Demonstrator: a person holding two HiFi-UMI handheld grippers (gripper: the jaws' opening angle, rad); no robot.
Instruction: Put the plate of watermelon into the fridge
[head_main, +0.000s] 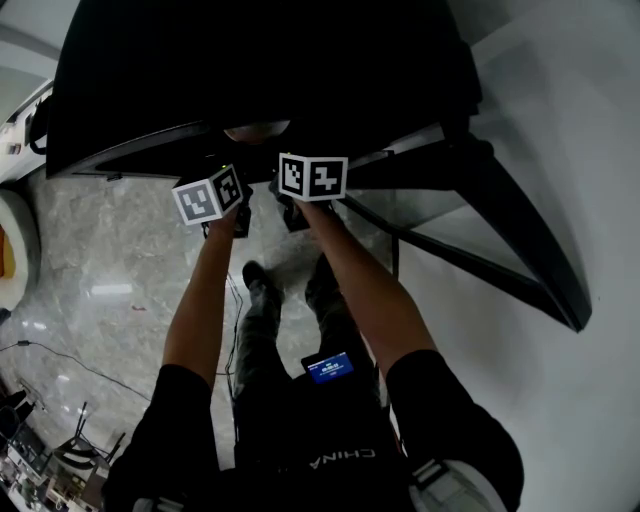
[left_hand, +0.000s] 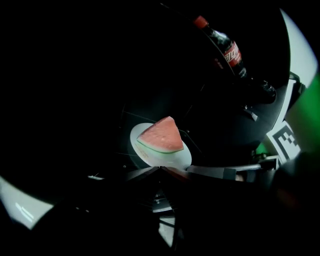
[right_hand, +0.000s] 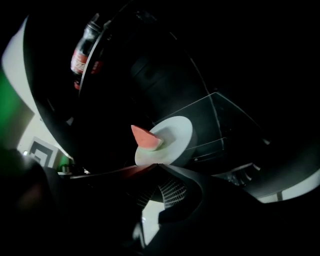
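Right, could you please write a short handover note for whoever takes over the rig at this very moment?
Left gripper: jaws shut on the near rim of the plate.
Right gripper: jaws shut on the same rim.
Things: the plate carries one watermelon slice and is inside the dark fridge, by a glass shelf; a cola bottle sits higher up.
Done: plate is in the fridge.
Left: I cannot tell whether it rests on the shelf; set it down, open both jaws, withdraw.

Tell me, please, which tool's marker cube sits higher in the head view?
The right tool: its marker cube sits higher and shows one face, while the left tool's cube sits lower and shows two.
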